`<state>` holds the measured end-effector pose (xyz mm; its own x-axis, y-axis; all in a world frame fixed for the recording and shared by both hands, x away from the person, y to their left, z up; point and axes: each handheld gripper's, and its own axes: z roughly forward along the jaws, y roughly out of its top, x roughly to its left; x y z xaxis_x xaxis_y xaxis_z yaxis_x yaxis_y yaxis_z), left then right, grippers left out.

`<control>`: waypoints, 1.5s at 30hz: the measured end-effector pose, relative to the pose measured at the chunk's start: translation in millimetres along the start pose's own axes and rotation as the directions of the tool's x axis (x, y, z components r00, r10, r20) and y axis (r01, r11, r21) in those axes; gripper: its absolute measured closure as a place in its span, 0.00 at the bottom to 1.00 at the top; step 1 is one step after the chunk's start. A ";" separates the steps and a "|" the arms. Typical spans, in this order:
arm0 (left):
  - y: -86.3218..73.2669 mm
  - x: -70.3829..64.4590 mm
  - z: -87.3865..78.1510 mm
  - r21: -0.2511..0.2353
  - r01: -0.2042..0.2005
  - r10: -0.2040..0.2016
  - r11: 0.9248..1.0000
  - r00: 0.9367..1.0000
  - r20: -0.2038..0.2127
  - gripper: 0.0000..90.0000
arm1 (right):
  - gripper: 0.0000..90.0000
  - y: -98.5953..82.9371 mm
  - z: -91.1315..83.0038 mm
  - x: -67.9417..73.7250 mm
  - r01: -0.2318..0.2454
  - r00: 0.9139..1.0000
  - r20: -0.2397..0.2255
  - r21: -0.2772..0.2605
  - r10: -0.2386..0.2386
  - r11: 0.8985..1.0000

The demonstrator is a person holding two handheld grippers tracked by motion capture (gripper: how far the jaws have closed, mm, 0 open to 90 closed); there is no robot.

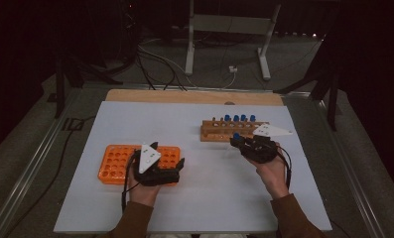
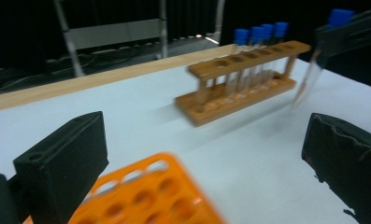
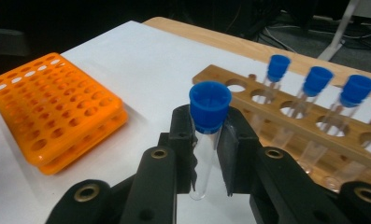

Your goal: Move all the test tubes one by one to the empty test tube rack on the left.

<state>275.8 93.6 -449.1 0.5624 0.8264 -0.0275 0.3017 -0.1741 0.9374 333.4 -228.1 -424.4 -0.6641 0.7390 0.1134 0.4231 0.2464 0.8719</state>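
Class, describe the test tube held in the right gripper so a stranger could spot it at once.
On the white table, find the wooden test-tube rack at the right. Just in front of it, the right gripper clamps a clear, blue-capped test tube. Unlike the blue-capped tubes standing in the rack, it is out of it.

A white sheet (image 1: 204, 198) covers most of a wooden tabletop (image 1: 184, 96), whose bare edge shows as a strip along the far side. Beyond it, on the grey floor (image 1: 294, 59), stand the white legs of a metal frame (image 1: 189, 44), with black and white cables (image 1: 160, 62) strewn beside them and a small white plug (image 1: 232, 69) lying near the frame's middle. The background above is dark.
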 end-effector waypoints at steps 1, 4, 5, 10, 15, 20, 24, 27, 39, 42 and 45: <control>1.4 -3.7 4.7 -0.001 0.002 -0.002 1.000 1.000 0.015 0.03 | 0.85 0.2 0.4 1.7 0.000 1.000 -0.004 0.001 0.000 1.000; 4.8 -14.8 18.5 0.014 -0.009 0.008 1.000 0.999 0.048 0.04 | 0.85 0.9 2.4 9.8 0.011 1.000 -0.023 0.006 -0.011 1.000; 5.5 -18.0 21.9 0.019 -0.014 0.013 1.000 0.998 0.056 0.04 | 0.85 0.9 2.4 9.8 0.011 1.000 -0.023 0.006 -0.011 1.000; 8.7 -39.1 39.9 0.026 -0.038 0.035 0.999 0.994 0.106 0.10 | 0.85 2.8 6.1 22.6 0.020 0.998 -0.065 0.012 -0.020 1.000; 9.7 -52.8 52.8 0.022 -0.041 0.038 0.999 0.992 0.123 0.21 | 0.85 4.3 7.1 30.6 0.036 0.996 -0.079 0.012 -0.035 0.999; 12.5 -65.2 63.2 0.016 -0.074 0.071 0.997 0.988 0.139 0.42 | 0.85 5.4 7.9 37.7 0.053 0.994 -0.093 0.018 -0.051 0.998; 12.7 -68.0 66.2 0.018 -0.084 0.081 0.996 0.985 0.153 0.58 | 0.85 5.1 9.1 39.5 0.055 0.994 -0.100 0.022 -0.053 0.998; 12.1 -67.5 67.8 0.027 -0.088 0.082 0.996 0.983 0.162 0.69 | 0.85 4.2 10.1 39.0 0.042 0.992 -0.119 0.024 -0.039 0.999; 10.1 -67.2 71.3 0.041 -0.118 0.108 0.992 0.976 0.188 0.87 | 0.78 2.3 11.7 37.3 0.020 0.991 -0.136 0.017 -0.017 1.000; 10.1 -63.5 70.5 0.046 -0.108 0.098 0.993 0.979 0.179 0.87 | 0.65 3.6 8.0 33.4 0.009 0.991 -0.130 -0.006 -0.010 1.000; 11.2 -58.9 68.6 0.042 -0.091 0.083 0.995 0.982 0.169 0.87 | 0.48 4.8 4.4 26.9 -0.024 0.991 -0.129 -0.020 0.021 1.000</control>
<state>298.8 6.2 -460.8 0.7072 0.7069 -0.0076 0.2810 -0.2712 0.9206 320.3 -204.3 -419.3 -0.7292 0.6566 0.1926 0.4267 0.2163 0.8781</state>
